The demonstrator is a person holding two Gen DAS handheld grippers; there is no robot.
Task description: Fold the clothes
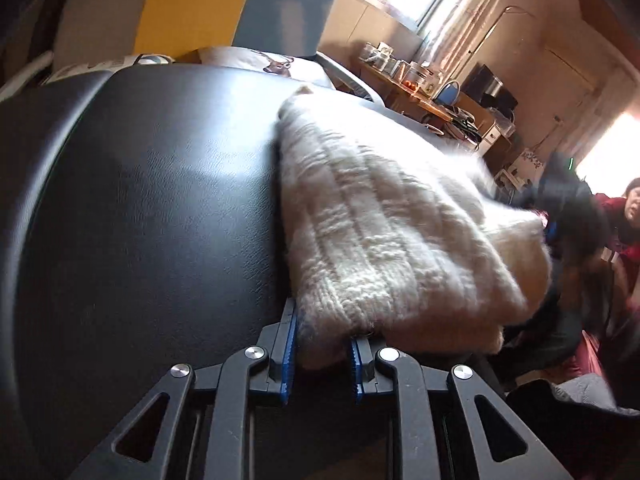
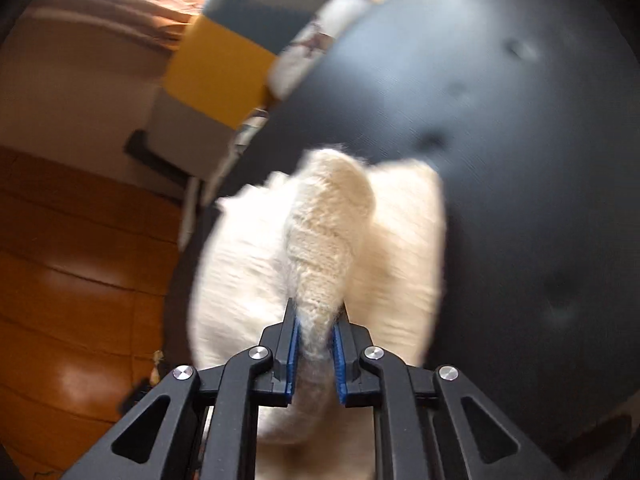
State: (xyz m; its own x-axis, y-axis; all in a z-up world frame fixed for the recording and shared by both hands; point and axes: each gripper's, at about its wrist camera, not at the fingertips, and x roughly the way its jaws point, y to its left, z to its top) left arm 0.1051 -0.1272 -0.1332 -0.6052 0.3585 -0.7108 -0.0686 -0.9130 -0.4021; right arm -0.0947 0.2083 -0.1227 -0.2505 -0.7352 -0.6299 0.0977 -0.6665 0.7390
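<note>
The left gripper (image 1: 322,344) is reaching low over the near edge of the black table (image 1: 140,200), its blue-padded jaws pinching the hem of the cream knitted sweater (image 1: 380,220). The right gripper (image 2: 316,340) is angling steeply down toward the table's left edge, jaws clamping a bunched ridge of the same knit.

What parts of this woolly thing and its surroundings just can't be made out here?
- Cream knit garment: its far end, left wrist view, is blurred by motion and overexposed.
- Same garment, right wrist view: its lower part is hidden behind the right gripper.
- Cluttered shelf: items too small to identify.
</note>
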